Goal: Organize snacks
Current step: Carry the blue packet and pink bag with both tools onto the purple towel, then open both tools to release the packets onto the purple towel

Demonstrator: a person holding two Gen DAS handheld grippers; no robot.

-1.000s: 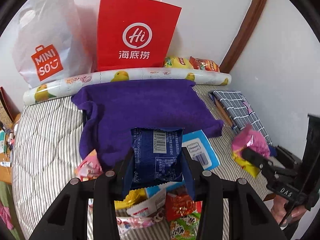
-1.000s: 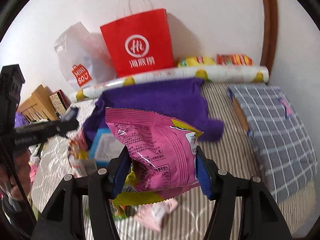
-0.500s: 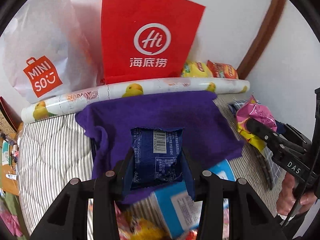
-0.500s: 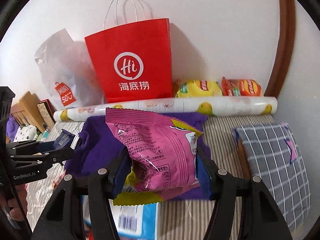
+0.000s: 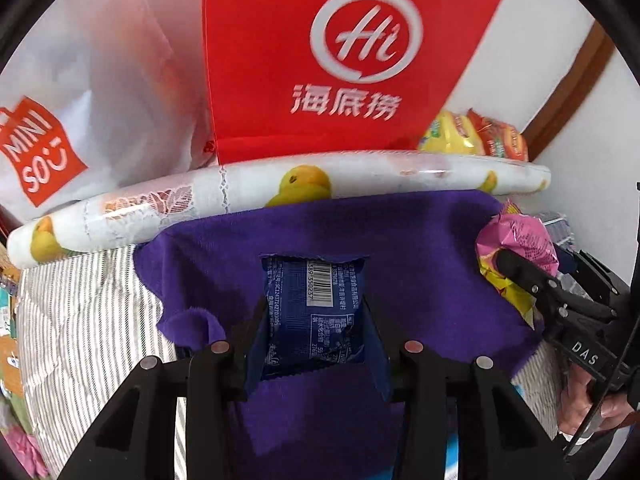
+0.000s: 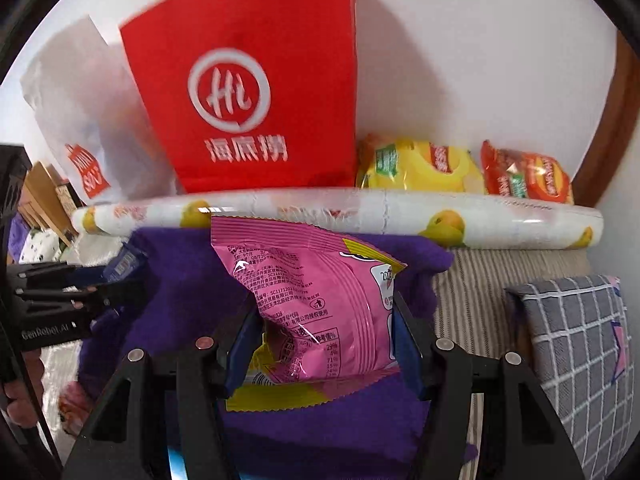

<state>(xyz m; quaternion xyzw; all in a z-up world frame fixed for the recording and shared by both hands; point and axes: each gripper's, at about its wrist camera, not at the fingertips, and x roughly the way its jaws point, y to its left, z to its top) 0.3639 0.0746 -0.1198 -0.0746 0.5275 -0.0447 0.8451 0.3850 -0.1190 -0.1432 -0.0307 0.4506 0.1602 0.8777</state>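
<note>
White wall (image 6: 460, 60) behind, brown wooden trim (image 6: 604, 152) running up the right corner, a striped bed (image 5: 88, 312) below, and wooden furniture (image 6: 38, 192) off at the left edge.

You get soft, even indoor light in both views, bright enough to read colours cleanly. The glossy red paper bag with the white logo (image 5: 340, 60) is smeared by motion blur in the left wrist view, its characters ghosted; in the right wrist view the same bag (image 6: 248, 92) blurs too and casts a soft grey shadow on the white wall (image 6: 480, 60) to its right. Below the bag, the shiny duck-printed roll (image 6: 340, 212) carries small white glare streaks. Fisheye distortion bows that roll and darkens every corner into a black vignette. The crinkled pink foil snack packet (image 6: 320, 300) stays sharp, with faint sheen.
</note>
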